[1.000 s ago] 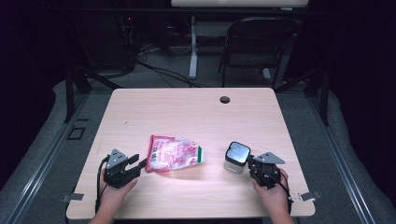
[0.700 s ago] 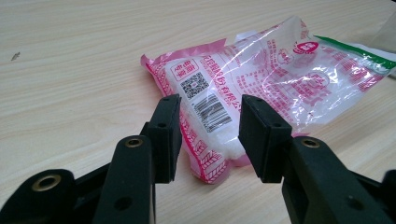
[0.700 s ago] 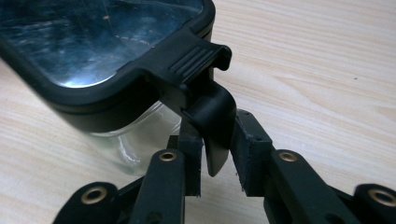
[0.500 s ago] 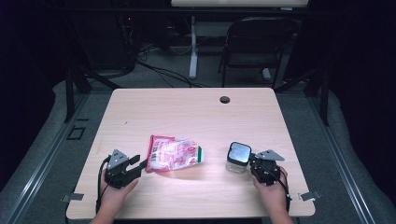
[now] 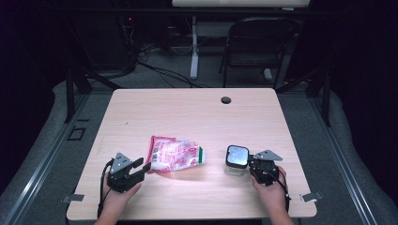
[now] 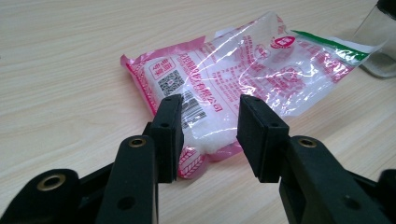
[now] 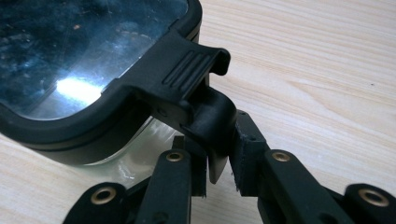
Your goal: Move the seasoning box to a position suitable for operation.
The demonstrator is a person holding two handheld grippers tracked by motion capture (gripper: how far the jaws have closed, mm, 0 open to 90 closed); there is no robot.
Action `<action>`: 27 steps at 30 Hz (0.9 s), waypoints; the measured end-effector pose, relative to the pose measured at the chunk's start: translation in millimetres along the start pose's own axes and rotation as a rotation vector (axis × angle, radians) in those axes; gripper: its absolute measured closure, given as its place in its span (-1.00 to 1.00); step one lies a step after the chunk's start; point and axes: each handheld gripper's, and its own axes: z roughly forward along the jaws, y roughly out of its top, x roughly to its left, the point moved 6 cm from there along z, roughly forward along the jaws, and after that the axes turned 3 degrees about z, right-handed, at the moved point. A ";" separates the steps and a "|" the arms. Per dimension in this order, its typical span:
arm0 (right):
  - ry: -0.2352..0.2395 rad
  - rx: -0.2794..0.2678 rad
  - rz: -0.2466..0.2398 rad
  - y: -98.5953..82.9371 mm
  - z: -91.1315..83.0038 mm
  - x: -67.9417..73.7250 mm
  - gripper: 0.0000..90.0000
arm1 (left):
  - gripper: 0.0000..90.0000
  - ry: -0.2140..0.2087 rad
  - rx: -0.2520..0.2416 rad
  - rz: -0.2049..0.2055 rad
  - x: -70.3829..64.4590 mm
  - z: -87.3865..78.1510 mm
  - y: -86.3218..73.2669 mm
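A clear bag of white grains with pink print [image 5: 176, 158] lies flat on the wooden table [image 5: 187, 117], left of centre. My left gripper [image 5: 143, 165] stands open at the bag's near-left corner. In the left gripper view that gripper [image 6: 210, 126] has its jaws either side of the corner of the bag [image 6: 243, 79]. A glass jar with a black-rimmed lid [image 5: 236, 159] stands to the right. My right gripper [image 5: 251, 164] touches its right side. In the right gripper view this gripper [image 7: 219, 163] is shut on the lid's black clasp [image 7: 196, 88].
The jar [image 6: 380, 46] stands just beyond the bag's far end in the left gripper view. A round cable hole [image 5: 225, 100] sits near the table's far edge. A folding chair [image 5: 260, 47] and cables are on the floor behind the table.
My right gripper has edged left, closer against the jar's side. The left gripper and the bag have hardly moved.
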 end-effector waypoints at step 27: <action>0.152 0.015 -0.109 -8.2 -11.9 61.7 0.73 | 0.41 -0.161 -0.021 0.043 -70.9 39.1 52.6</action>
